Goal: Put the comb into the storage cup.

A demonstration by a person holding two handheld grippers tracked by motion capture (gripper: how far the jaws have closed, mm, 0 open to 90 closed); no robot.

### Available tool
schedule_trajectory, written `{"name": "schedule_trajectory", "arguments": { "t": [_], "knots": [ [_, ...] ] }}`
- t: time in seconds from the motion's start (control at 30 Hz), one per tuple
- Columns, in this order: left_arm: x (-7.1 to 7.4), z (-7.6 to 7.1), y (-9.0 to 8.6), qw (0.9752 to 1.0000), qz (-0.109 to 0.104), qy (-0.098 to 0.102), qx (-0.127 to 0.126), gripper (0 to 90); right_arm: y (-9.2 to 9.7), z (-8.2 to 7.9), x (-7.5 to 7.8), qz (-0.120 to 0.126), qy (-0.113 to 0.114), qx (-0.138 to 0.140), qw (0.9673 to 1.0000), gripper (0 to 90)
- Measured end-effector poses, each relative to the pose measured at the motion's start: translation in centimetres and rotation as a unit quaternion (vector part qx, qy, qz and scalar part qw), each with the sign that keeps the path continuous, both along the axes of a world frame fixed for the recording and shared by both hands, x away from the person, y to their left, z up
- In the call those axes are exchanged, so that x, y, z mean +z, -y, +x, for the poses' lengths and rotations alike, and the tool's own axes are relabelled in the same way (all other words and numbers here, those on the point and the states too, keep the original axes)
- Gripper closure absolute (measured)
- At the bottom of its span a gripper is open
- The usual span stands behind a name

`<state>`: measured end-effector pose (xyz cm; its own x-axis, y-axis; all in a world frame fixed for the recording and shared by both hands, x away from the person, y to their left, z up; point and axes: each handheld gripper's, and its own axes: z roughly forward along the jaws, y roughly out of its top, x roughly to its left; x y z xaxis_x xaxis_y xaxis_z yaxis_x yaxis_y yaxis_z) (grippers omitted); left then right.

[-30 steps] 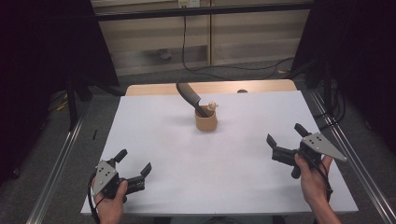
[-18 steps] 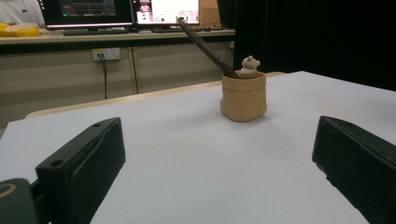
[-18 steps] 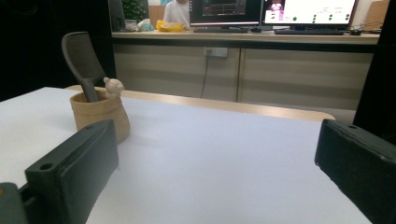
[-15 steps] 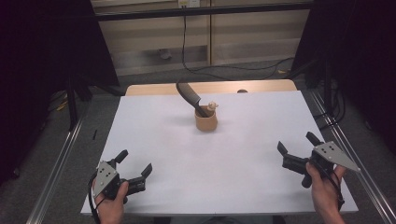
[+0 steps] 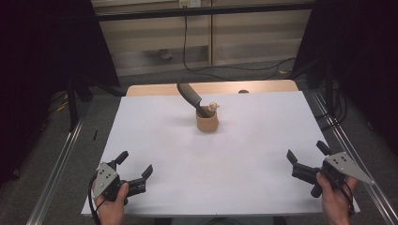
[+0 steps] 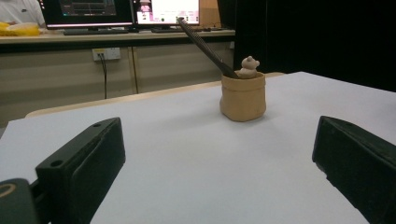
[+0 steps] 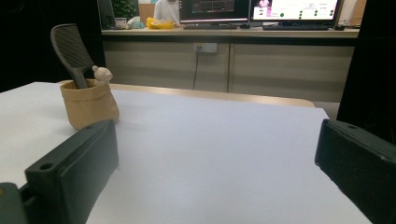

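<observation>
The right hand-held gripper [image 5: 307, 159] has drawn back to the table [image 5: 253, 187] near edge, jaws apart like the left hand-held gripper [image 5: 136, 169]; the comb [image 5: 190, 97] stands in the tan cup [image 5: 207, 121], well apart—seemingly finished.

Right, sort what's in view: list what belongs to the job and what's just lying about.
Part of the job:
- tan pot mid-table
- black comb leaning out of it
- small bear figure on its rim
- left gripper, open
- right gripper, open

Just lying about:
- cable on the floor beyond the table
- monitors on the back counter
</observation>
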<state>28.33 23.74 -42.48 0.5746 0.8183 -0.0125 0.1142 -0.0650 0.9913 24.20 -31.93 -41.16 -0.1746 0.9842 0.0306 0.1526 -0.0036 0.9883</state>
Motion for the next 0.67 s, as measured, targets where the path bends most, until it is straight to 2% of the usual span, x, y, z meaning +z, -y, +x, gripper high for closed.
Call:
{"name": "schedule_trajectory", "arguments": {
  "t": [0.1,0.2,0.33,0.67],
  "knots": [
    [0.0,0.0,0.0,1.0,0.001,-0.003,-0.001,2.6,0.3,-0.3,-0.4,-0.001,-0.005,-0.003,1.0,0.0],
    [0.0,-0.1,0.1,1.0,0.001,-0.005,-0.004,2.6,0.8,-0.4,-0.8,0.011,-0.007,-0.01,0.9999,0.0],
    [0.0,-0.2,0.0,1.0,0.007,-0.004,-0.002,2.6,1.0,-0.6,-1.4,0.006,-0.013,-0.022,0.9997,0.0],
    [-0.1,0.3,-0.5,0.9998,-0.011,-0.014,0.011,2.6,0.5,-0.8,-2.2,-0.006,-0.021,-0.019,0.9996,0.0]
  ]
}}
